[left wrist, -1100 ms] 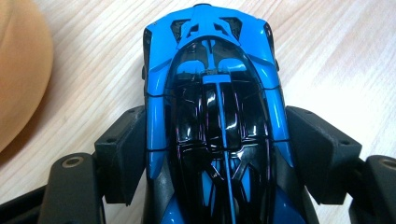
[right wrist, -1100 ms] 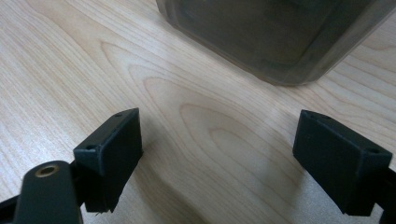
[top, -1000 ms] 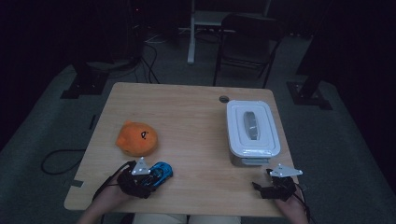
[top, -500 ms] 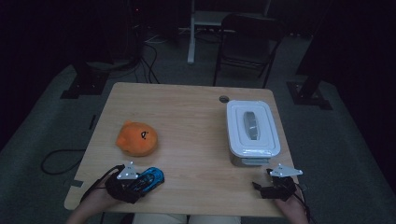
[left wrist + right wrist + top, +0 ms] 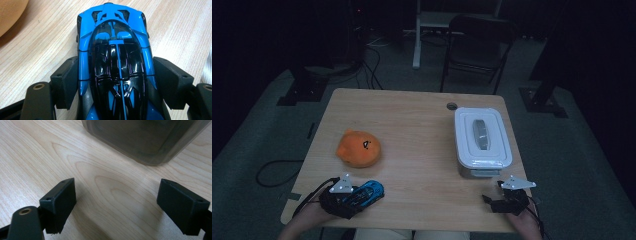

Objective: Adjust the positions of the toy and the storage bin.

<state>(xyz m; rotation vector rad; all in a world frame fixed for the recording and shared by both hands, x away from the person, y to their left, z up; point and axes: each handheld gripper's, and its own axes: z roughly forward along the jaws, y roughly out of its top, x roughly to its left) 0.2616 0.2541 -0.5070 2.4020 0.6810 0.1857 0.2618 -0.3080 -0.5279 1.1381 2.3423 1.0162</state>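
The left tool has drawn back toward the near edge of the surface, its jaws flanking the blue toy car, seemingly gripped. The right tool gapes empty beside the white box.

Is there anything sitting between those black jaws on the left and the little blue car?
Nothing visible. In the left gripper view the blue toy car already lies between the left gripper's jaws, their pads alongside its flanks. The orange plush sits off to one side.

dim lab: stand bases, cables, folding chair.
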